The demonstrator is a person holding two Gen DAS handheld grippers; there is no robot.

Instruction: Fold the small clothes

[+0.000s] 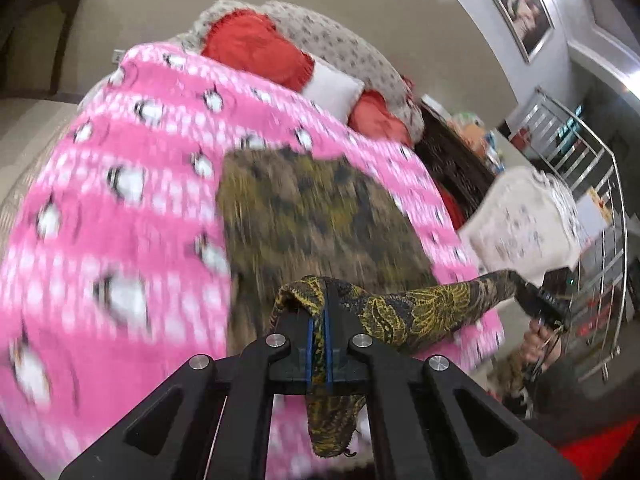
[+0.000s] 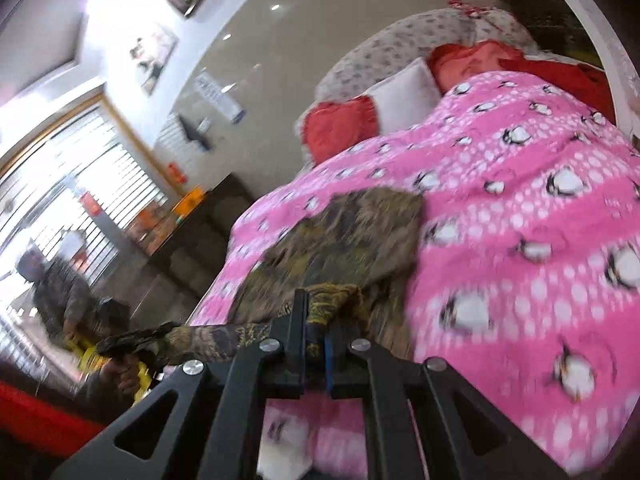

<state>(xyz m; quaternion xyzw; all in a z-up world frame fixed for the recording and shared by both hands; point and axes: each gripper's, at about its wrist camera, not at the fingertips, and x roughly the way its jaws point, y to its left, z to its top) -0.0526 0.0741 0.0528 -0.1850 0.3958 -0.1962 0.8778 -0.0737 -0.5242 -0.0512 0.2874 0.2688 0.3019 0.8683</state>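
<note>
on the pink penguin blanket (image 1: 120,208) lies the olive patterned garment (image 1: 320,216), its near edge lifted off the blanket; the left gripper (image 1: 318,320) pinches one corner in its jaws, the right gripper (image 2: 316,332) pinches the other.

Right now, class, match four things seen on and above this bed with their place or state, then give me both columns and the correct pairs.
1 olive-and-yellow paisley cloth
2 pink penguin-print blanket
3 plain white cushion
4 red ruffled cushion

A lies between two red cushions
B covers the bed
C stretched between both grippers
D lies left of the white one

Pairs: 1-C, 2-B, 3-A, 4-D
</note>
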